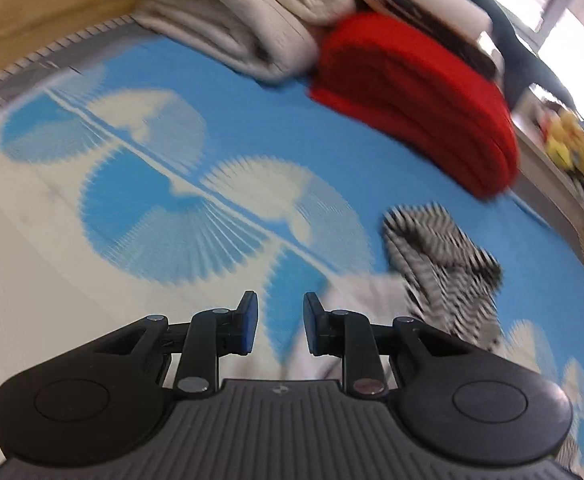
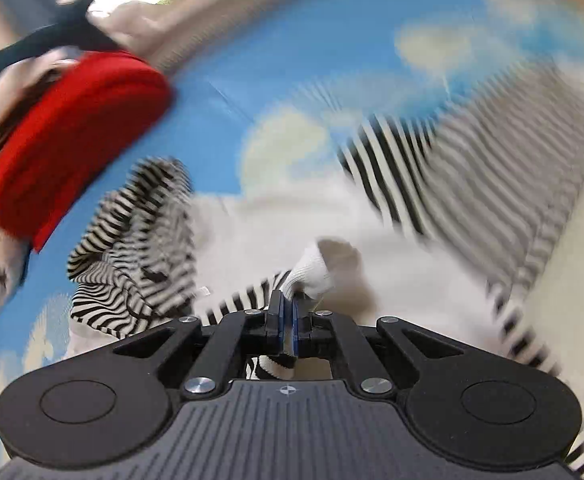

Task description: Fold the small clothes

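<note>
A: Now, which step do we have in hand?

B: We judge it to be the first pick-up of the fold. Our right gripper (image 2: 287, 314) has its jaws pressed together on a white ribbed edge of the striped garment (image 2: 392, 264), which lies spread on the blue and white mat (image 2: 292, 56). A strip of striped cloth shows between the pads and below them.

A: And the left gripper (image 1: 279, 328)?

B: Its jaws stand partly open with nothing between them. It hangs over the mat, just beside the white part of the same garment, with the bunched striped sleeve (image 1: 444, 256) off to its right.

A: What does the next move call for?

B: We expect the left to need its own hold on a matching edge, so both ends lift together. The pinch on the right looks thin; a fast pull could slip it out.

A: Pose?

B: Both grippers point steeply down at the mat. The right view is heavily blurred. The red stack (image 1: 416, 104) lies well apart, at the far side.
</note>
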### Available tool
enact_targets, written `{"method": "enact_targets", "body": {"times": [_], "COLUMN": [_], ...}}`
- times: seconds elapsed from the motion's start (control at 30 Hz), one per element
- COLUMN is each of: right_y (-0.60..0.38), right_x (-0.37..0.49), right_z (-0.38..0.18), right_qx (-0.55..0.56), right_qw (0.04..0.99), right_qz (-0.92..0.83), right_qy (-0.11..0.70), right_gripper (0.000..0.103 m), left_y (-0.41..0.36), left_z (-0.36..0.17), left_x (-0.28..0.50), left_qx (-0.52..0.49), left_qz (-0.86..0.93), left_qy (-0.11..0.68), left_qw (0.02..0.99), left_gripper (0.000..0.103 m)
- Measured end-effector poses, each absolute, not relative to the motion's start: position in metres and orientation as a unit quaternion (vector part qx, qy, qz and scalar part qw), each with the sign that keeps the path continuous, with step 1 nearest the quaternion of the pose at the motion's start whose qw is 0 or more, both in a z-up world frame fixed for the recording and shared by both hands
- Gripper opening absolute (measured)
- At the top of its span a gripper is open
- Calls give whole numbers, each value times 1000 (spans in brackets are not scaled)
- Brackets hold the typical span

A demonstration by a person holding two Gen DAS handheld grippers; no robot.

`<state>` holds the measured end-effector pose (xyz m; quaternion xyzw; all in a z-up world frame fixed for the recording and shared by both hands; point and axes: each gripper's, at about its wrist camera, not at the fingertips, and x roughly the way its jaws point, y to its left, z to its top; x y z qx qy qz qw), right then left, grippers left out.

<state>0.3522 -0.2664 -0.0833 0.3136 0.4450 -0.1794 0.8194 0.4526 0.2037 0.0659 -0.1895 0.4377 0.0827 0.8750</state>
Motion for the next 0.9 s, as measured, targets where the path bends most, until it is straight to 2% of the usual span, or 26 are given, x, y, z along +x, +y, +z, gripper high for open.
{"method": "enact_targets", "body": {"times": [0.13,0.27,0.3,0.4,0.43,0.5,0.67,0.73,0.9], "right_y": [-280,-291,-294,-303,-307,-312,-331,-337,-336], "right_x": [345,340,337,334,335,341,355,364,387], "right_z": [-80,-101,-106,-111,-112,-110,-111,-116,-130], "right_qx": [307,322,328,348,354,355,319,309,291], "right_qw": [819,773,758,744,747,761,797,796,798], "right_qz": [-183,-216,-225,-226,-217,-201,-190,-185,-108], "right_qy": [449,502,517,523,519,505,477,487,517], "right_gripper": [3,3,8,11,15,33,34,38,39], "left_y": [176,152,148,135,132,129,124,121,118], "left_z": [50,29,23,6,1,-6,-4,-3,-6], "left_x": [455,454,455,457,458,461,463,464,467], "left_qx": [-163,-144,-141,-127,-123,-119,-118,-116,-113], "left_qz": [32,-3,-9,-17,-16,-12,-8,-12,-10], "left_qy": [463,491,498,520,524,529,527,525,528], "left_qw": [871,859,856,845,843,840,842,843,841], "left_gripper": [26,27,27,27,27,27,27,27,27]}}
